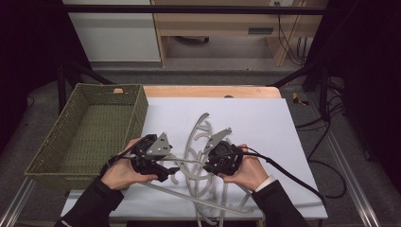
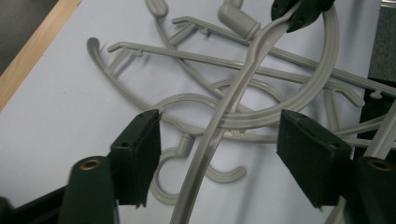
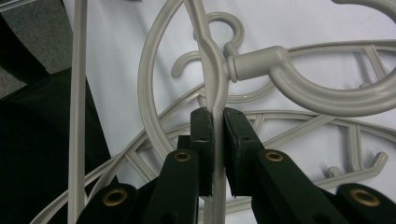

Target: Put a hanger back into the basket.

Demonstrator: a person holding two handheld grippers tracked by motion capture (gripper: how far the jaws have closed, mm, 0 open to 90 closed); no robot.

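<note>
The grey plastic hanger (image 3: 212, 70) in hand lies on top of a tangled pile of hangers (image 1: 203, 165) near the front of the tabletop (image 1: 265, 123), on its white sheet; the right gripper (image 3: 214, 122) is clenched on the thin arm just below the hook, probably to pin it steady while it is worked free of the others; the same arm runs between the jaws of the left gripper (image 2: 218, 142), which stand released on either side without touching it, seemingly lined up for a second hold farther along; two holds on one arm would let the hanger lift level out of the tangle; the green woven basket (image 1: 137, 111) stands just left of the sheet, a likely destination.
</note>
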